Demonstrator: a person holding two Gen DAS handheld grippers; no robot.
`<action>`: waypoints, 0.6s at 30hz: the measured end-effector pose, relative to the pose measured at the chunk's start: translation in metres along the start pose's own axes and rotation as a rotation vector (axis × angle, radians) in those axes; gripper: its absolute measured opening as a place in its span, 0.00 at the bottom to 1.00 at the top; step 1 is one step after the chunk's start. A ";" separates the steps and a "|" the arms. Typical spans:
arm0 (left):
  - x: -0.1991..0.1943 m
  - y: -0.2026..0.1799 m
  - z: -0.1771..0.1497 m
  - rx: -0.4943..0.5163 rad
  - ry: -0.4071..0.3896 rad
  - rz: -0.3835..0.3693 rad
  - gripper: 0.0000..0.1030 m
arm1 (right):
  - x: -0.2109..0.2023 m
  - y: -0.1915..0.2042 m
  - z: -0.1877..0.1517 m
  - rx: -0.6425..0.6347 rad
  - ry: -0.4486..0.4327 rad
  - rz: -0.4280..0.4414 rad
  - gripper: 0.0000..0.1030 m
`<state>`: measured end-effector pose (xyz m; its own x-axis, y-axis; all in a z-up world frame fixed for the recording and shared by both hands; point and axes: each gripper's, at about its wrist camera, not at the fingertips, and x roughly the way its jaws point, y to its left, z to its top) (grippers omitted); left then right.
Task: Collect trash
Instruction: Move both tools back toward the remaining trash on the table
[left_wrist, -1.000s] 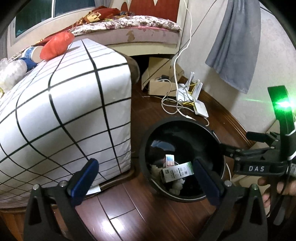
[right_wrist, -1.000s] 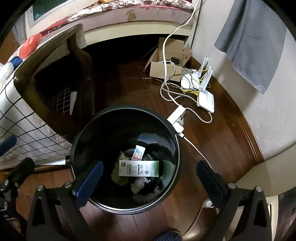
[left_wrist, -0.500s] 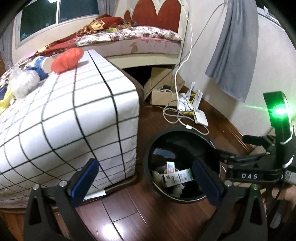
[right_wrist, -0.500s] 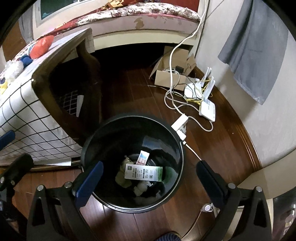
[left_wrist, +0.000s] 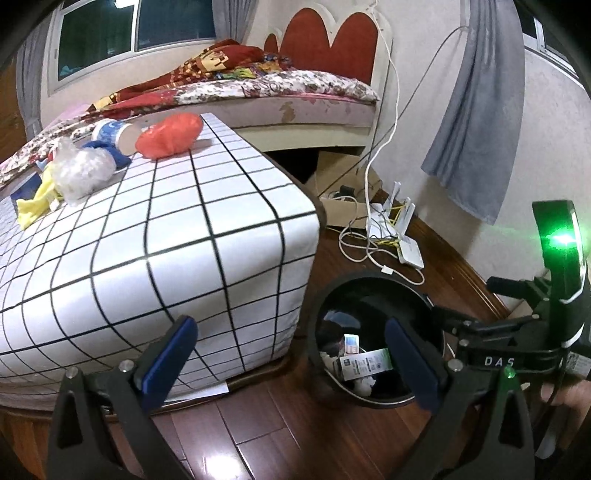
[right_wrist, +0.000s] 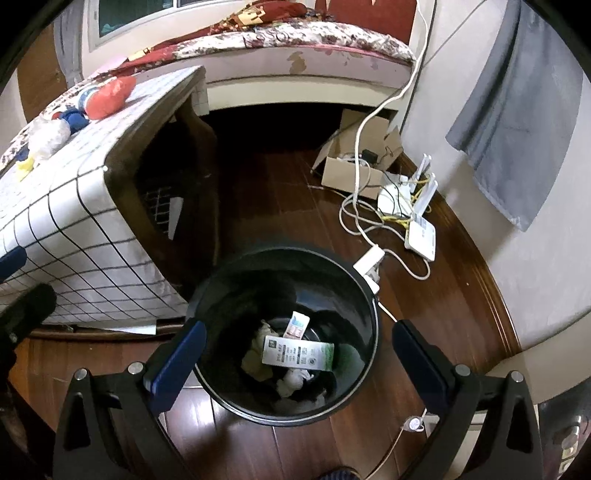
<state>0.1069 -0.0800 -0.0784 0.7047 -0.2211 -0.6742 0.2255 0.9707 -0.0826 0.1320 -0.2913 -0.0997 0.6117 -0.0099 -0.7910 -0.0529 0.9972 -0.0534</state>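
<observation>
A black round bin (right_wrist: 284, 332) stands on the wood floor beside the table; it also shows in the left wrist view (left_wrist: 373, 295). Inside lie a white-green carton (right_wrist: 298, 353), a small box (right_wrist: 296, 325) and crumpled tissue. On the checked tablecloth (left_wrist: 166, 229) lie a red bag (left_wrist: 169, 136), a paper cup (left_wrist: 112, 134), a clear crumpled plastic bag (left_wrist: 83, 173) and a yellow scrap (left_wrist: 35, 203). My left gripper (left_wrist: 290, 350) is open and empty, low by the table corner. My right gripper (right_wrist: 295, 354) is open and empty above the bin.
A cardboard box (right_wrist: 354, 162), white cables, a power strip (right_wrist: 368, 260) and routers (right_wrist: 419, 229) lie on the floor by the wall. A bed (left_wrist: 277, 92) stands behind the table. A grey cloth (left_wrist: 476, 122) hangs on the wall.
Both grippers have risen and pulled back from the bin; the tabletop and its trash have come into the left view. Both stayed open.
</observation>
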 end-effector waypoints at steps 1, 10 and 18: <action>-0.003 0.002 0.000 -0.003 -0.005 0.002 0.99 | -0.003 0.002 0.002 -0.003 -0.012 0.000 0.99; -0.038 0.039 0.015 -0.059 -0.079 0.053 0.99 | -0.041 0.025 0.026 -0.018 -0.206 0.040 0.99; -0.055 0.087 0.019 -0.121 -0.117 0.135 0.99 | -0.053 0.064 0.042 -0.073 -0.287 0.091 0.99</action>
<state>0.1005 0.0148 -0.0350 0.7981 -0.0912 -0.5956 0.0468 0.9949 -0.0897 0.1291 -0.2235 -0.0358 0.7991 0.1108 -0.5909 -0.1675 0.9850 -0.0419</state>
